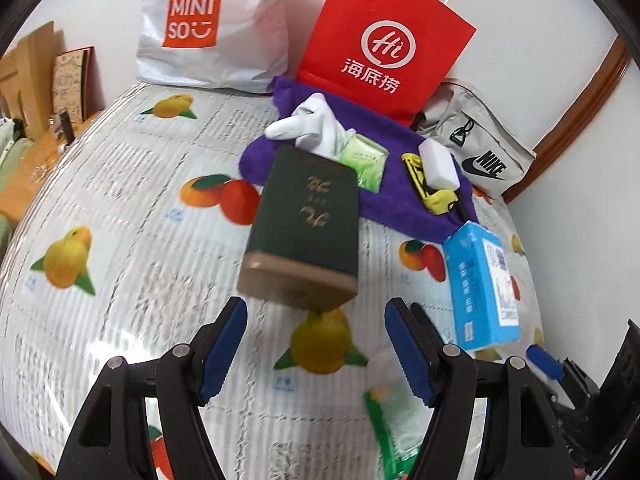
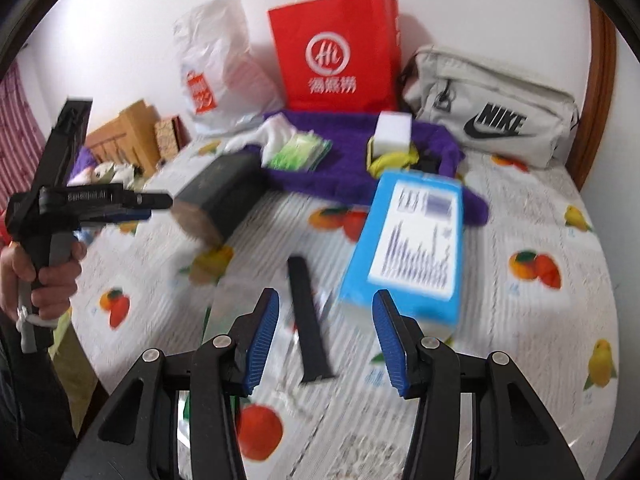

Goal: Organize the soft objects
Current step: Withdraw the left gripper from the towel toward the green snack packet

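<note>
I hold both grippers empty, jaws apart, above the fruit-print table. My left gripper (image 1: 316, 344) faces the dark green box (image 1: 302, 228) just before the purple towel (image 1: 404, 200); my right gripper (image 2: 326, 336) faces the blue tissue pack (image 2: 412, 244) beside it, probably lining up pickups.

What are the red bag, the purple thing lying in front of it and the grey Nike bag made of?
Red bag: looks like stiff matte paper, with sharp folds and thin white cord handles.
Purple cloth: apparently plush or fleece, given its fuzzy pile and soft edges.
Grey Nike bag: probably woven fabric such as canvas or nylon; it sags and wrinkles, though the weave is too blurred to tell.
</note>
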{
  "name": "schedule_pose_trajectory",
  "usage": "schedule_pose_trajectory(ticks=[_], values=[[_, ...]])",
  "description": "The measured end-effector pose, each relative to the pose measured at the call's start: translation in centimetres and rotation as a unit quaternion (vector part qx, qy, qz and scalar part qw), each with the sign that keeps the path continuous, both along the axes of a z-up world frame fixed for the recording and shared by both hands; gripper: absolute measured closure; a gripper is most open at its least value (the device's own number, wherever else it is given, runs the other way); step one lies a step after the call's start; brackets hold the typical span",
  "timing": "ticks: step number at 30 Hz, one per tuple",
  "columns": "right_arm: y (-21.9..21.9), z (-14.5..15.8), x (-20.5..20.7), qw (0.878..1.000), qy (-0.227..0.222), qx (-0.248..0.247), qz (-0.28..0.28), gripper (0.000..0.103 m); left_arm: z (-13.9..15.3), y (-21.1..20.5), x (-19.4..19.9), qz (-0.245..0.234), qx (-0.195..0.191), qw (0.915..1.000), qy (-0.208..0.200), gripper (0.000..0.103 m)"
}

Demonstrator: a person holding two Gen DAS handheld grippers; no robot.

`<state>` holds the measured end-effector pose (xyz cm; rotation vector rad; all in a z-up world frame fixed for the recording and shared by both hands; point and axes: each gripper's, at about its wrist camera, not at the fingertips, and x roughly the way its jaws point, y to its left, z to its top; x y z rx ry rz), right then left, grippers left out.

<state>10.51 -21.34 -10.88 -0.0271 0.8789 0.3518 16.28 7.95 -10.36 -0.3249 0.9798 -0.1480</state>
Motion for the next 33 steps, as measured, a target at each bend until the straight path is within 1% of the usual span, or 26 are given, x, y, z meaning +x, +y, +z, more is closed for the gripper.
schedule_pose_trajectory(ticks=[1, 3, 5, 8, 13, 14, 17, 18, 19, 20, 25, 27, 33], values=[[0.2, -0.6, -0.1, 1.0, 0.005, -0.004, 0.001, 0.054, -0.3, -0.1, -0.4, -0.001, 0.003, 1.0, 0.0, 0.033], [0.6, -2.0, 0.0, 1.0, 0.016, -0.006, 0.007, 0.06, -0.9, -0.1, -1.0, -0.005, 0.004, 1.0, 0.002, 0.033], [1.1, -3.4, 0.4, 0.999, 0.03, -0.006, 0.013, 0.063, -1.7, -0.1, -1.7, -0.008, 0.004, 1.0, 0.005, 0.033], [1.8, -5.0, 1.0, 0.999, 0.042, -0.015, 0.022, 0.065, -2.7, 0.1, -2.5, -0.011, -0.001, 0.9999, 0.01, 0.033], [2.4, -6.7, 2.4, 0.998, 0.059, -0.024, 0.027, 0.065, -3.8, 0.7, -3.1, -0.007, -0.004, 0.9998, 0.019, 0.033], [2.5, -6.9, 2.6, 0.998, 0.057, -0.027, 0.028, 0.065, -4.0, 0.9, -3.2, -0.005, -0.005, 0.9997, 0.021, 0.033], [3.0, -6.9, 3.0, 0.998, 0.051, -0.035, 0.032, 0.064, -4.3, 1.1, -3.2, -0.006, -0.007, 0.9997, 0.024, 0.033], [3.3, -7.0, 3.1, 0.998, 0.048, -0.036, 0.033, 0.066, -4.4, 1.1, -3.2, -0.006, -0.006, 0.9997, 0.025, 0.033], [3.5, -7.0, 3.1, 0.998, 0.042, -0.04, 0.036, 0.069, -4.5, 1.1, -3.2, -0.006, -0.007, 0.9996, 0.026, 0.033], [3.7, -7.0, 3.2, 0.998, 0.039, -0.042, 0.039, 0.083, -4.6, 1.0, -3.1, -0.007, -0.007, 0.9996, 0.027, 0.033], [3.8, -6.5, 3.1, 0.998, 0.037, -0.038, 0.036, 0.083, -4.8, 0.8, -2.9, -0.014, -0.006, 0.9994, 0.031, 0.033], [3.6, -5.8, 2.7, 0.998, 0.03, -0.03, 0.037, 0.083, -4.7, 0.8, -2.9, -0.015, -0.006, 0.9994, 0.03, 0.033], [3.2, -4.2, 0.7, 0.998, 0.017, -0.036, 0.038, 0.083, -4.4, 0.6, -2.9, -0.019, -0.008, 0.9994, 0.027, 0.033]])
